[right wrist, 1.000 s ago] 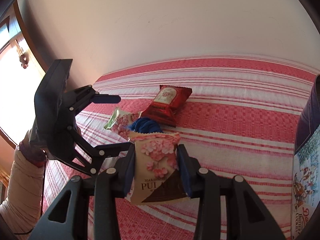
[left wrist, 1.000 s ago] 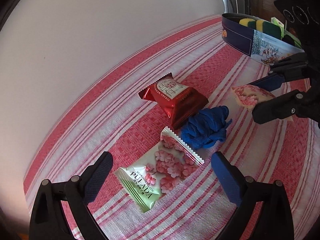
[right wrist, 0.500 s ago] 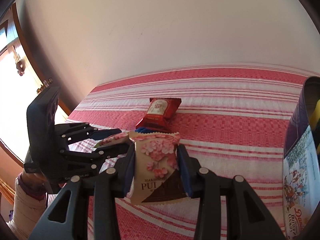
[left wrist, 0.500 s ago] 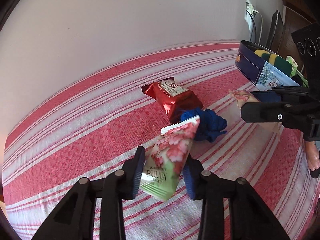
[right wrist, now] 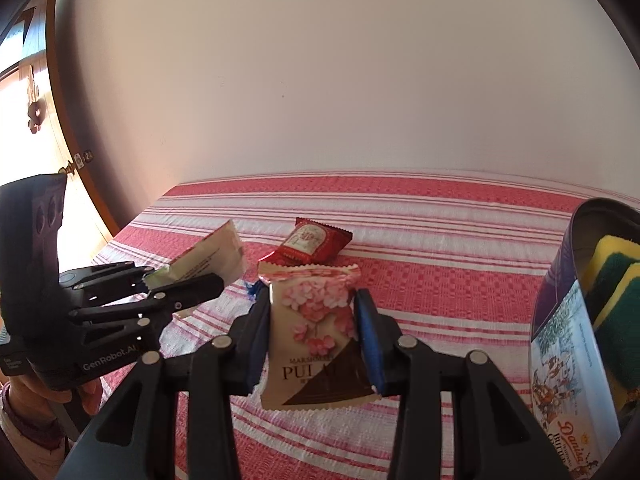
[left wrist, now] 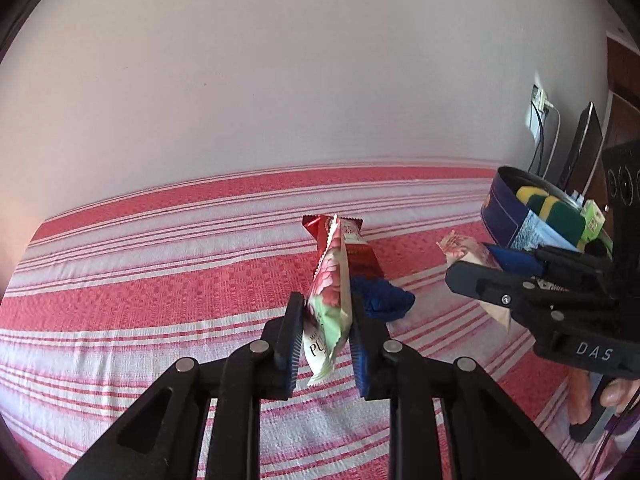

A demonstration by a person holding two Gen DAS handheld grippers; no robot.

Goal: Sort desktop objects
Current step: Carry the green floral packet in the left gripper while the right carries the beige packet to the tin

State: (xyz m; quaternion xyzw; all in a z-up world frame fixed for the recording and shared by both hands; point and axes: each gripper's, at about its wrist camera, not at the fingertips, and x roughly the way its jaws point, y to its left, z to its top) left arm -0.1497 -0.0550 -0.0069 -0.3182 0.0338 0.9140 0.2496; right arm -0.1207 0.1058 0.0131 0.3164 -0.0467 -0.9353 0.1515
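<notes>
Your left gripper [left wrist: 325, 320] is clamped on a green-and-pink flowered Pulada marshmallow packet [left wrist: 329, 300]. The packet stands on edge between the blue pads, its serrated top pointing up and away from you, and it hangs clear of the red-and-white striped tablecloth [left wrist: 160, 280]. In the right wrist view the same packet shows its pale back, sticking out from the left gripper's fingers toward the middle of the table.

Your right gripper [right wrist: 314, 332] is clamped on a second Pulada packet [right wrist: 314, 328], this one cream with pink blossoms and a brown triangle at the bottom. It faces the camera flat, squeezed across its width and held above the cloth.

On the cloth beyond both grippers lies a red foil snack packet [right wrist: 316, 242], flat and untouched. Just in front of it sits a crumpled blue cloth [left wrist: 380, 298]; from the right wrist only a sliver of blue shows behind the held packet.

At your right stands a round blue Danisa butter cookie tin [right wrist: 560, 320], lid off, with yellow-and-green scrub sponges [right wrist: 616, 280] standing inside it. In the left wrist view a small light-green box [left wrist: 592, 222] also pokes out of the tin.

Your fingers [left wrist: 612, 396] wrap the right gripper's handle at the lower right edge.
</notes>
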